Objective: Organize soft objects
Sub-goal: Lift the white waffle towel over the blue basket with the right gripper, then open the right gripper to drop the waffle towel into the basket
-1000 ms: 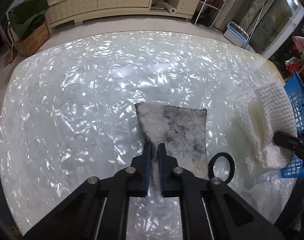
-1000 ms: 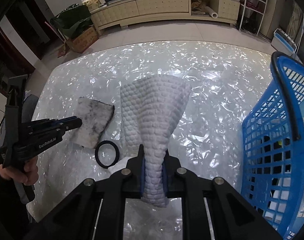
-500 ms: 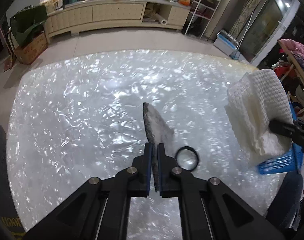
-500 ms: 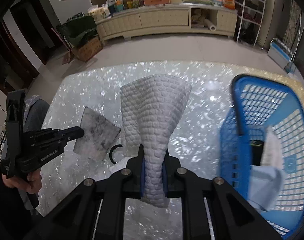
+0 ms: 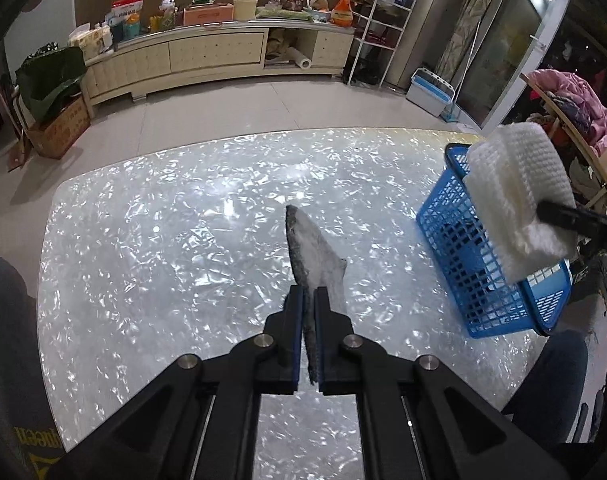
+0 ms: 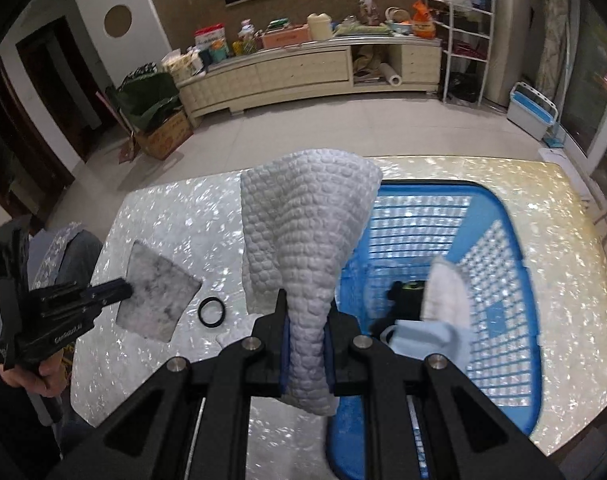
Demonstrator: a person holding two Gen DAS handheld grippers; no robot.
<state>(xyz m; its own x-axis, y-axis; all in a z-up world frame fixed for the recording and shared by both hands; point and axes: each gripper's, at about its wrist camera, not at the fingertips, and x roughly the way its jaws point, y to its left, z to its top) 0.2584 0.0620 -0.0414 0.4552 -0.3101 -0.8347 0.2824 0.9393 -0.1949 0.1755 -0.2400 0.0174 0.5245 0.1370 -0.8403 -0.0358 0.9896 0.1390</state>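
My left gripper [image 5: 309, 292] is shut on a grey stained cloth [image 5: 311, 248], held edge-on above the shiny table [image 5: 163, 240]. From the right wrist view the same grey cloth [image 6: 155, 300] hangs flat from the left gripper [image 6: 125, 290]. My right gripper [image 6: 306, 300] is shut on a white bumpy towel [image 6: 303, 232], lifted over the left rim of the blue basket [image 6: 503, 280]. In the left wrist view that white towel [image 5: 519, 200] hangs in front of the basket [image 5: 463, 248], held by the right gripper [image 5: 543, 210].
A black ring [image 6: 212, 311] and a scrap of white cloth [image 6: 235, 334] lie on the table between the hands. The basket holds a white cloth [image 6: 447, 292], a light blue item [image 6: 423, 336] and something dark. Beyond the table stand a cream sideboard [image 5: 207, 56] and a wire shelf [image 6: 463, 40].
Both grippers have risen from the table with their cloths. The grey cloth left the tabletop and now hangs edge-on. The white towel has moved over the blue basket.
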